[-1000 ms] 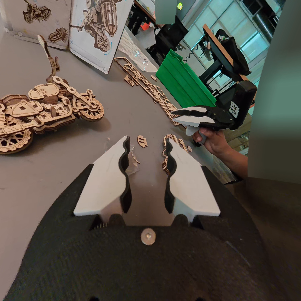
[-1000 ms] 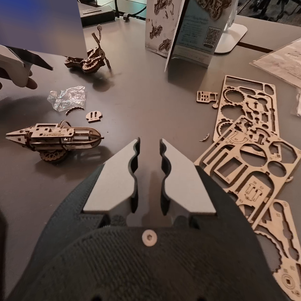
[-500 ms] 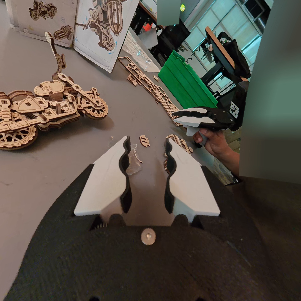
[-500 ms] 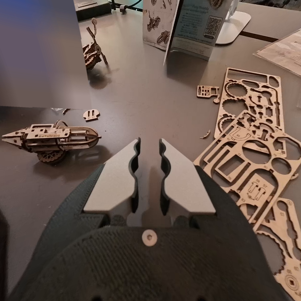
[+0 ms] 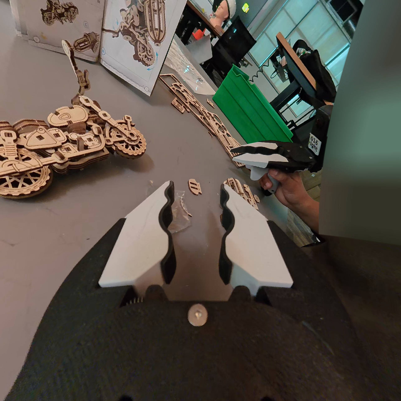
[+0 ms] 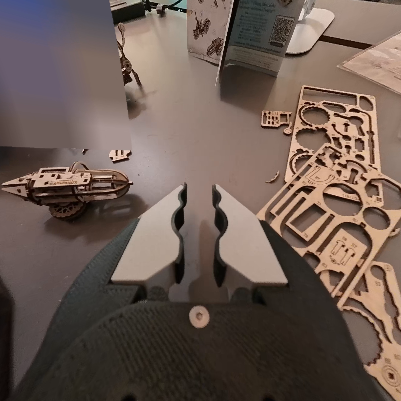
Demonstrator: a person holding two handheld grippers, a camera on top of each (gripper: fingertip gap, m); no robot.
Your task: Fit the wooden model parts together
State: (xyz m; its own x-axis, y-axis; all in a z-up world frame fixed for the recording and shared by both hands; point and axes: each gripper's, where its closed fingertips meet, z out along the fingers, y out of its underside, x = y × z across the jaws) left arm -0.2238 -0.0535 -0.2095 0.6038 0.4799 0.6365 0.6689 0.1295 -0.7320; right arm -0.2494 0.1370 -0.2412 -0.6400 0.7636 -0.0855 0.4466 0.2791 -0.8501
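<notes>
A wooden motorcycle model (image 5: 65, 138) lies on its side at the left of the grey table. A pointed wooden sidecar (image 6: 65, 186) with a small wheel stands left of my right gripper (image 6: 198, 187), which is open and empty above the table. My left gripper (image 5: 196, 186) is open and empty, low over the table. A small slotted wooden piece (image 5: 194, 186) lies just beyond its tips and also shows in the right wrist view (image 6: 119, 154). The sidecar's end (image 5: 240, 191) shows behind the left gripper's right finger. The right gripper (image 5: 236, 153) also shows there, held by a hand.
Punched-out wooden sheets (image 6: 332, 195) lie at the right. A standing instruction booklet (image 6: 245, 34) is at the back. A crumpled clear wrapper (image 5: 179, 214) lies between the left gripper's fingers. A green bin (image 5: 249, 106) sits past the table edge. A plastic sleeve (image 6: 377, 58) lies far right. Tip to tip, the grippers are about 20 centimetres apart. The small slotted wooden piece (image 5: 194, 186) sits 9 centimetres or so from the ends of my left fingers.
The left gripper has shifted slightly left and forward, so the motorcycle sits further right in its view. The right gripper has edged forward and tilted. Both stay open.
</notes>
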